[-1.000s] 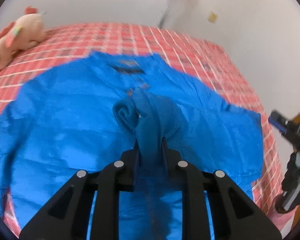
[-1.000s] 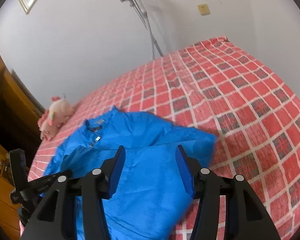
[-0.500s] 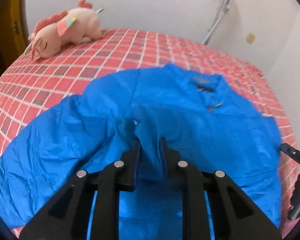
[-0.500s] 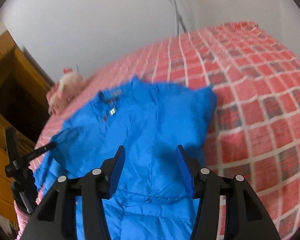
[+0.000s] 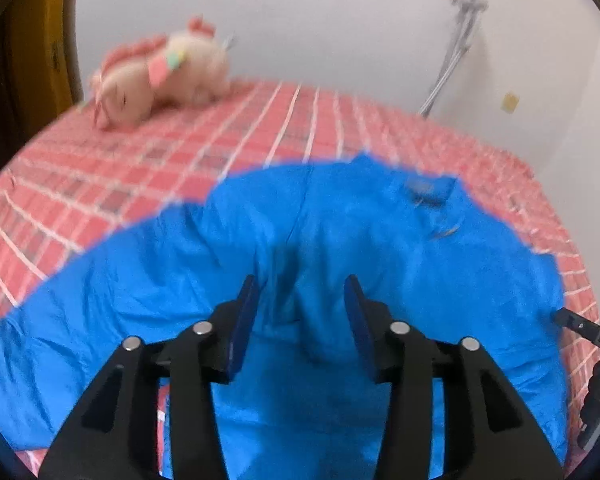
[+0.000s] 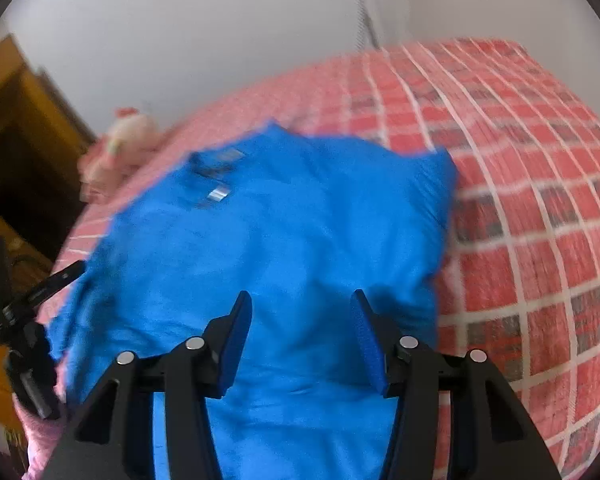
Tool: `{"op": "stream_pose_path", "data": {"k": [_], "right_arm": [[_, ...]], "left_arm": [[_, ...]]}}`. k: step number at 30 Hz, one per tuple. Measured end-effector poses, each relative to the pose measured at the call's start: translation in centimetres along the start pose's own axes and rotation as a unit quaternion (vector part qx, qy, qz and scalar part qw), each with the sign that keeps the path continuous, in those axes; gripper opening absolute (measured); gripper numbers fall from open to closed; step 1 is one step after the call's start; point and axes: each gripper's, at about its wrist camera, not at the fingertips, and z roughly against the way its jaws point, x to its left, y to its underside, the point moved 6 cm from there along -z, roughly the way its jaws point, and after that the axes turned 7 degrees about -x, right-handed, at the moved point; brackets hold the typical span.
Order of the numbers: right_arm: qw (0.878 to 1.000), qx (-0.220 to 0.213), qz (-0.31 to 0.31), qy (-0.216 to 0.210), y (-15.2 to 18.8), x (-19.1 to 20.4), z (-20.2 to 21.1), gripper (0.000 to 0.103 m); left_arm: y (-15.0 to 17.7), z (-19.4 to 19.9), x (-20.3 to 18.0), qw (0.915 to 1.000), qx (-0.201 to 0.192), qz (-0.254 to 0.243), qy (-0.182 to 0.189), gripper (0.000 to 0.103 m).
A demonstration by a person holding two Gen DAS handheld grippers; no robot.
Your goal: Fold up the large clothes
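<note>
The jaws of the left gripper (image 5: 300,312) stand spread with nothing between them, poised just above a raised ridge of the blue garment (image 5: 340,248). That ridge runs straight ahead from the gap, likely the bunched fabric of a sleeve laid inward over the body, which would explain why the gripper sits over the middle and not at a hem. The collar (image 5: 428,190) lies ahead and to the right of the jaws. The garment's far edge curves across the checked bed (image 5: 100,184), leaving open bedding ahead and left, up to the plush toy (image 5: 160,80) well beyond. At the right margin the other gripper's black frame shows near the garment's edge.

From the right wrist, the jaws of the right gripper (image 6: 300,328) are likewise spread and hold nothing, hovering over the garment's body. The cloth's right edge (image 6: 444,216) lies ahead and right of the jaws, with broad bare bed beyond it for swinging out and regrasping. To the left, a wooden cabinet (image 6: 16,128) and the left gripper crowd the margin, so room there looks tighter.
</note>
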Motion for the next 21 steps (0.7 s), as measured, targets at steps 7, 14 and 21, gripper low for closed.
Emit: {"op": "stream_pose_path", "data": {"k": [7,14,21], "right_arm": [[0.998,0.045,0.020,0.025,1.8,1.6,-2.1,0.052],[0.996,0.077,0.009,0.036,3.3,0.4,-4.5,0.051],[0.998,0.058,-0.001,0.001,2.5,1.4,-2.4,0.055]], "left_arm": [[2.6,-3.1,-4.1,0.9975,0.049,-0.044,0.024,0.047],[4.9,-6.7,-2.6,0.9931,0.107,-0.026,0.040,0.046],[4.3,-4.4,-2.0,0.9934,0.106,-0.016,0.041,0.047]]}}
